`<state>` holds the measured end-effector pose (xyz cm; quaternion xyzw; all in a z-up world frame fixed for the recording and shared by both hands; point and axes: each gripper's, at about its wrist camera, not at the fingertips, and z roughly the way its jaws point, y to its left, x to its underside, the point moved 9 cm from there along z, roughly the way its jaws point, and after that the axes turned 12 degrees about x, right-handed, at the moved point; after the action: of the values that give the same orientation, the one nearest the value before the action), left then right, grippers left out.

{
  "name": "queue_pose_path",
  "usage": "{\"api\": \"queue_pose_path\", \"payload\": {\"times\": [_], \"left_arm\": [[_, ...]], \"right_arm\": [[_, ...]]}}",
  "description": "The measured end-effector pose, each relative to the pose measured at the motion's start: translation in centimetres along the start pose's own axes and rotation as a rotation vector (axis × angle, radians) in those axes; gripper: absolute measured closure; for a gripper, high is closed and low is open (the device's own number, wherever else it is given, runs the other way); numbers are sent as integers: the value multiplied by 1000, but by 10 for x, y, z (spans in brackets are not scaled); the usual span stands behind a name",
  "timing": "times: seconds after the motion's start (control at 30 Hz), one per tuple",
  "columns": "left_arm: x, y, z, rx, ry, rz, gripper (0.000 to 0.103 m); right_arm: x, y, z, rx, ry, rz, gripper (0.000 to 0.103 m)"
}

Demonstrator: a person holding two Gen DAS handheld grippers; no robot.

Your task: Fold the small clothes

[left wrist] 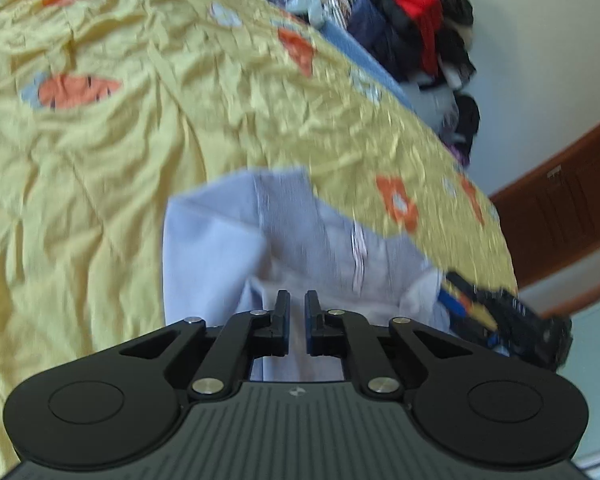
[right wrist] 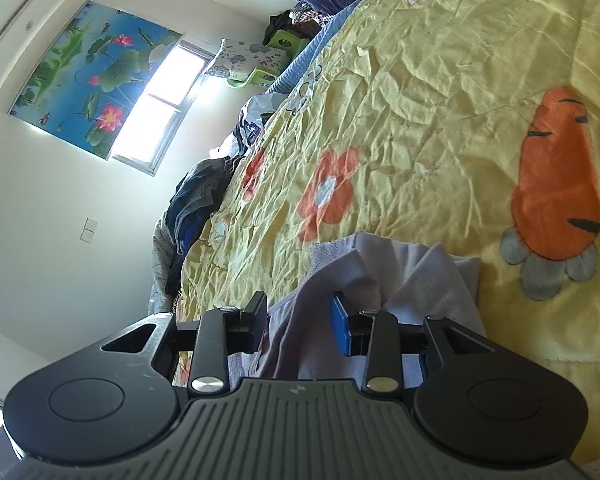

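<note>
— Where's the garment they're folding?

— The pale lavender garment [left wrist: 236,240] lies on the yellow bedspread [left wrist: 100,160], low and centre in the left wrist view, partly doubled over itself, with a striped label strip showing right of centre. In the right wrist view the same cloth [right wrist: 400,276] bunches up at the bottom centre, just below the orange flower print.

— Are the tongs holding it?

— The left gripper [left wrist: 297,300] has its jaws parted by only a narrow slit, and I see cloth beyond the gap, nothing pinched between the pads. I'd call it let go. The right gripper [right wrist: 298,308] stands wider, its blue pad clear on the right side; a ridge of fabric rises between the jaws, but the pads don't press on it.

— Why hover so close, then?

— My guess is a fold has been laid and both ends released near the cloth so it doesn't spring back. The lump at the right gripper looks unflattened, so it may need smoothing.

— And that heap in the upper right of the left view?

— A pile of clothes [left wrist: 412,20] against the wall, well apart from this piece; probably waiting their turn.
</note>
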<state>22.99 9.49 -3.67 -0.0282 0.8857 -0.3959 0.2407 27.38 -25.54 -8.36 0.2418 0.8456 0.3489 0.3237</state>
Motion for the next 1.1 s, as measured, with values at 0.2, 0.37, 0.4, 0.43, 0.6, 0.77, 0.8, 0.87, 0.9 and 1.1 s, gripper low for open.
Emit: {"api": "queue_pose_path", "payload": {"times": [0.2, 0.37, 0.4, 0.43, 0.6, 0.77, 0.8, 0.87, 0.9, 1.1], "left_arm": [[30, 1, 2, 56, 44, -59, 24], [37, 1, 15, 109, 80, -124, 24], [37, 1, 18, 124, 85, -139, 24], [38, 2, 21, 132, 84, -158, 24], [36, 6, 28, 165, 35, -214, 37], [40, 9, 34, 120, 45, -188, 97], [38, 7, 32, 109, 35, -162, 97], [30, 1, 27, 109, 3, -128, 98], [25, -2, 23, 113, -14, -118, 98], [-27, -9, 17, 84, -133, -71, 98]], "right_arm": [[10, 8, -15, -18, 20, -33, 61], [41, 42, -28, -103, 95, -133, 43], [49, 49, -28, -118, 111, -154, 39], [57, 55, -27, -126, 126, -173, 36], [78, 59, -11, -86, 184, -181, 36], [88, 63, 1, -81, 193, -203, 58], [88, 64, 2, -78, 192, -215, 78], [86, 68, 2, -81, 178, -242, 89], [84, 72, 2, -83, 168, -253, 90], [54, 88, 13, -97, 94, -242, 91]]}}
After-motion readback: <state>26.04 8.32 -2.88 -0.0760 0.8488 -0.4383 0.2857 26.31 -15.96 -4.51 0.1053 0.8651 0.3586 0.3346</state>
